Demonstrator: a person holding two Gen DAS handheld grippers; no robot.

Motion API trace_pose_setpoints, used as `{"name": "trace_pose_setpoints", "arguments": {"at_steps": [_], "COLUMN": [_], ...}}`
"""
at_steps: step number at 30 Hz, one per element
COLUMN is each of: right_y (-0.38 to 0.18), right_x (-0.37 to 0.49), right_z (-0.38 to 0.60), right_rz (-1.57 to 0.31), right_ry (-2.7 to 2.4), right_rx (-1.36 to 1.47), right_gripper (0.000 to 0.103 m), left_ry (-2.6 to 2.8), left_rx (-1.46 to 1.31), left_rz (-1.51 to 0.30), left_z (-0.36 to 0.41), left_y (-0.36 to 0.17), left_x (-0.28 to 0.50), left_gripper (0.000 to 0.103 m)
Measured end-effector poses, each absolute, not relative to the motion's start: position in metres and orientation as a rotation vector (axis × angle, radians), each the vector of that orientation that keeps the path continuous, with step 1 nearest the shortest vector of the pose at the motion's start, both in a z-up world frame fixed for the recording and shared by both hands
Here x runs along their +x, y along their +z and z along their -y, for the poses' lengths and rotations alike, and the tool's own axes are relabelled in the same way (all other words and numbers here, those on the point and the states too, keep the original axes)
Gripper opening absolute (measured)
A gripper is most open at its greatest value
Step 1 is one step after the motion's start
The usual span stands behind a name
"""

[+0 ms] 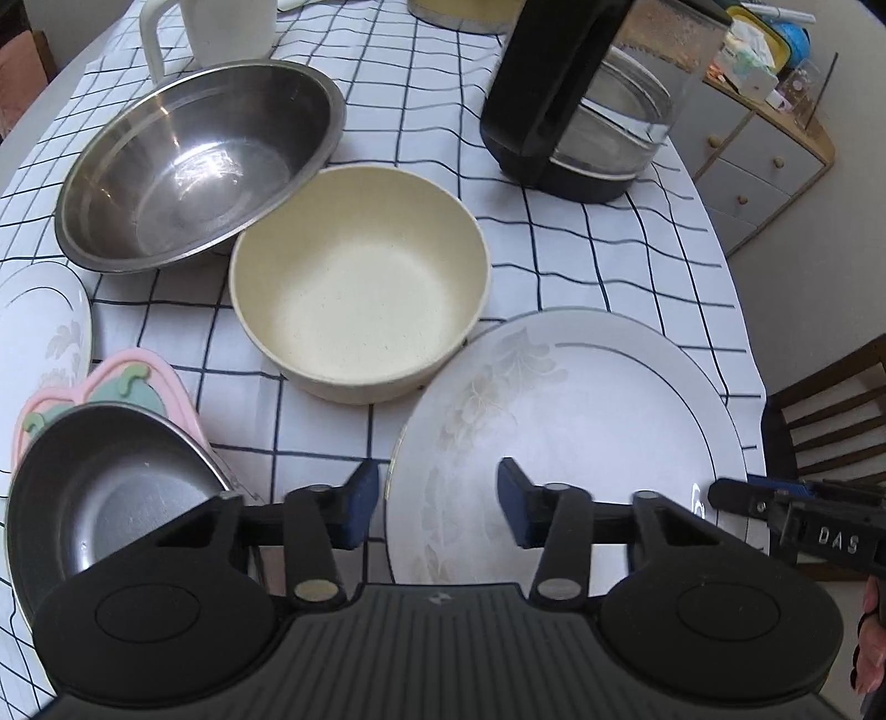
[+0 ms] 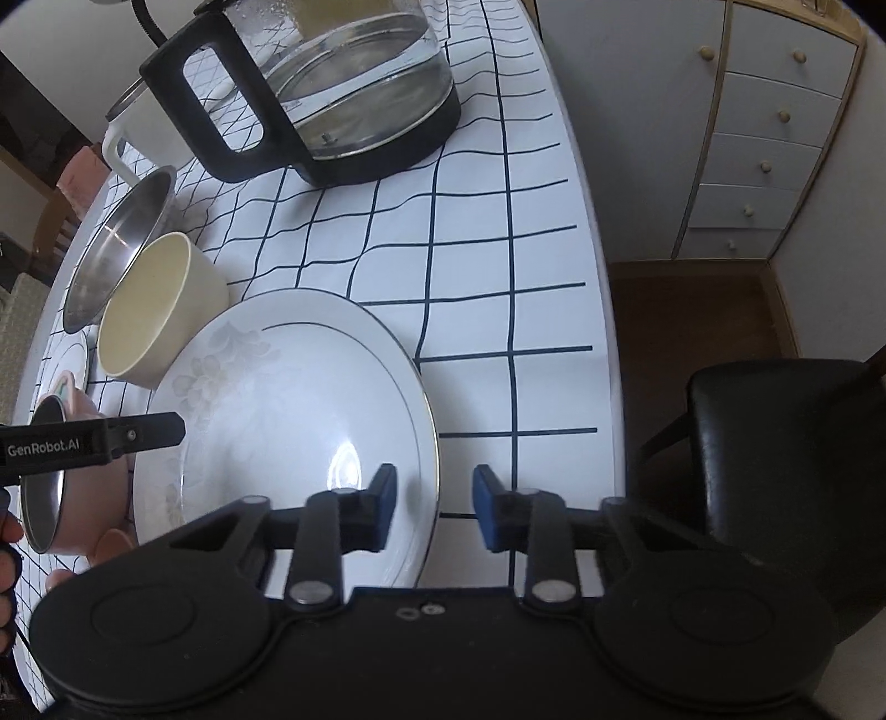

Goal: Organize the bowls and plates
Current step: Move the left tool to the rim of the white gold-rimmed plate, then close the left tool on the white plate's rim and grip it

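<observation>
A large white plate (image 1: 565, 421) with a faint flower print lies on the checked cloth; it also shows in the right wrist view (image 2: 288, 410). My left gripper (image 1: 437, 507) is open, its fingers either side of the plate's left rim. My right gripper (image 2: 434, 507) is open, its fingers either side of the plate's right rim. A cream bowl (image 1: 360, 277) sits behind the plate, touching a large steel bowl (image 1: 194, 166). A small steel bowl (image 1: 105, 498) rests on a pink mat (image 1: 138, 376). A second white plate (image 1: 39, 327) lies at far left.
A glass kettle (image 1: 587, 94) with black base stands behind the plate. A white jug (image 1: 221, 27) is at the back left. The table edge (image 2: 603, 332) runs close on the right, with a black chair (image 2: 786, 471) and a drawer cabinet (image 2: 764, 127) beyond.
</observation>
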State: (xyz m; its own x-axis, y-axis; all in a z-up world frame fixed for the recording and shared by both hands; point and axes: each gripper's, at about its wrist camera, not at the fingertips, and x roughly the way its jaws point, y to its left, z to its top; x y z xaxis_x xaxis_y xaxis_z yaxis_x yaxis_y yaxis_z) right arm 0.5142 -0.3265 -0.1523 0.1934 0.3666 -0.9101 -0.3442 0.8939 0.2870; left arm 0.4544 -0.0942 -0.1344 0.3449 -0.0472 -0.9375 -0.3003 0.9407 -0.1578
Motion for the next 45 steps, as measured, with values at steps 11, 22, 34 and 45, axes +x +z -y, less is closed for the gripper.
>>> {"name": "trace_pose_setpoints", "arguments": {"at_steps": [11,22,34,45], "right_y": [-0.155,-0.158,-0.163,-0.143], "right_x": [0.515,0.519,0.507,0.499], "right_z": [0.33,0.36,0.359,0.367], "right_rz": [-1.299,-1.313,-1.301,-1.255], "right_ry": [0.553,0.572,0.527,0.49], "right_rx": [0.035,0.084,0.118,0.118], "right_gripper": [0.008,0.007,0.009,0.006], "left_ry": [0.141,0.082,0.102,-0.028], "left_rx": [-0.32,-0.34,-0.344,-0.408], "left_rz": [-1.215,-1.248,-1.244,-1.158], "left_z": [0.09,0.104,0.105,0.111], "left_y": [-0.134,-0.143,-0.15,-0.129], "left_x": [0.452,0.448,0.439,0.435], "left_gripper": [0.036,0.023,0.011,0.0]}}
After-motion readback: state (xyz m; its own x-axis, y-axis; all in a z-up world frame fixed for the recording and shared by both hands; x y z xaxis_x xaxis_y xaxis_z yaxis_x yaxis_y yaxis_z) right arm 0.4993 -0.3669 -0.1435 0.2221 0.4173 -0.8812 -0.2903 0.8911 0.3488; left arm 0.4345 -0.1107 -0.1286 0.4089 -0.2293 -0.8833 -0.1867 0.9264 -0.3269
